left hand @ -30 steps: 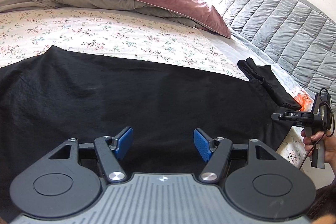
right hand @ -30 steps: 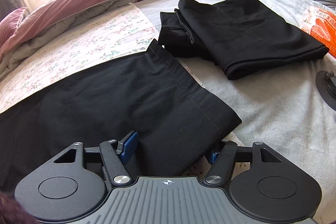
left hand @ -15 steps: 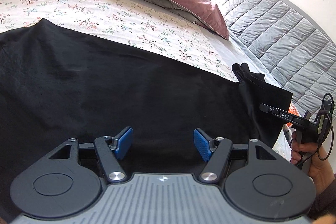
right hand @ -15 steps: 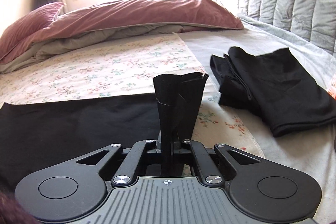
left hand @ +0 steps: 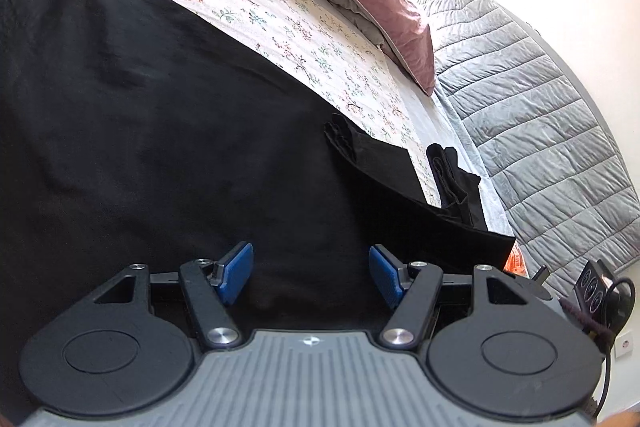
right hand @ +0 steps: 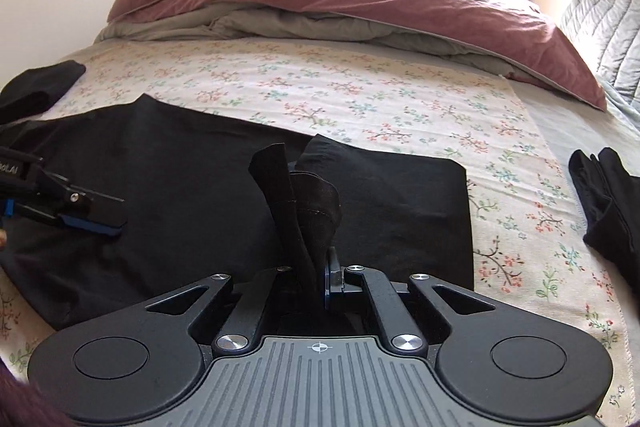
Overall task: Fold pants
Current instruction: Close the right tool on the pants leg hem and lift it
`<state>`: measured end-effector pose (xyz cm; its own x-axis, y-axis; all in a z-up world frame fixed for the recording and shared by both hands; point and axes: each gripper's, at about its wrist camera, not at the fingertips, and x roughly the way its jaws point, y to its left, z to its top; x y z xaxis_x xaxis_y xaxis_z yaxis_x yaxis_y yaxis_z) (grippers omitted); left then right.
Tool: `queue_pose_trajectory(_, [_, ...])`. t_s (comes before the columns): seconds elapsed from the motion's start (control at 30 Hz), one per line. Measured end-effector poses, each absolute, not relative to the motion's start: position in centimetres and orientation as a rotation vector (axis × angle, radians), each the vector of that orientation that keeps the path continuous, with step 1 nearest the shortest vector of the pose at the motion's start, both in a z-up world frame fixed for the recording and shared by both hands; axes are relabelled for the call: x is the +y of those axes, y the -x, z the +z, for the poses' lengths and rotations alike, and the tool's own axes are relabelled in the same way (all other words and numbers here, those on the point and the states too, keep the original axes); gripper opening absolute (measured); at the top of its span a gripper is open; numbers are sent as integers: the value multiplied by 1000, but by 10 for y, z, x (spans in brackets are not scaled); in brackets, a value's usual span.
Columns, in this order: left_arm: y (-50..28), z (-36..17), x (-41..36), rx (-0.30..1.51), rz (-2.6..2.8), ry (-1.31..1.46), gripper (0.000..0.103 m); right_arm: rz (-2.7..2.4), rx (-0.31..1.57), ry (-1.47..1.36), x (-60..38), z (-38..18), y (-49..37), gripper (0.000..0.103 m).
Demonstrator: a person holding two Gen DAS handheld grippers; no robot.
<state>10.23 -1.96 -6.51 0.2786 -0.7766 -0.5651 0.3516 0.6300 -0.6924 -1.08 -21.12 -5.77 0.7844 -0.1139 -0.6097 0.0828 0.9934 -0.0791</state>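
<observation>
Right wrist view shows the right hand-held gripper (right hand: 316, 267) clamped on a bunched end of the black pants (right hand: 180, 187), the cloth standing up in a twist between its closed fingers. That end appears to be the leg hem, and it is lifted over the part of the garment that lies flat on the floral sheet of the bed (right hand: 360, 99). Left wrist view shows the left hand-held gripper (left hand: 311, 275) with its blue pads wide apart, hovering just above the pants and gripping nothing; the cloth spreads dark and mostly smooth beneath it.

As a judgement, the lengthwise fold looks done, since the pants lie as 1 long narrow panel, and the crosswise fold is only just under way. Left to do: carry the held end across to the far end, lay it down square, release, and probably fold once more. A second black garment (right hand: 608, 203), already folded, lies apart at the right on the grey part of the bed.
</observation>
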Motion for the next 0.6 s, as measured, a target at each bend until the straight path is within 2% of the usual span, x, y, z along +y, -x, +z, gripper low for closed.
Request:
queue_pose_trajectory(0.27, [-106, -70, -30, 1053, -814, 576, 76, -3, 684, 140, -165, -68, 16, 5])
queue_pose_trajectory(0.6, [-108, -77, -37, 1054, -762, 741, 75, 51, 679, 118, -148, -68, 15, 5])
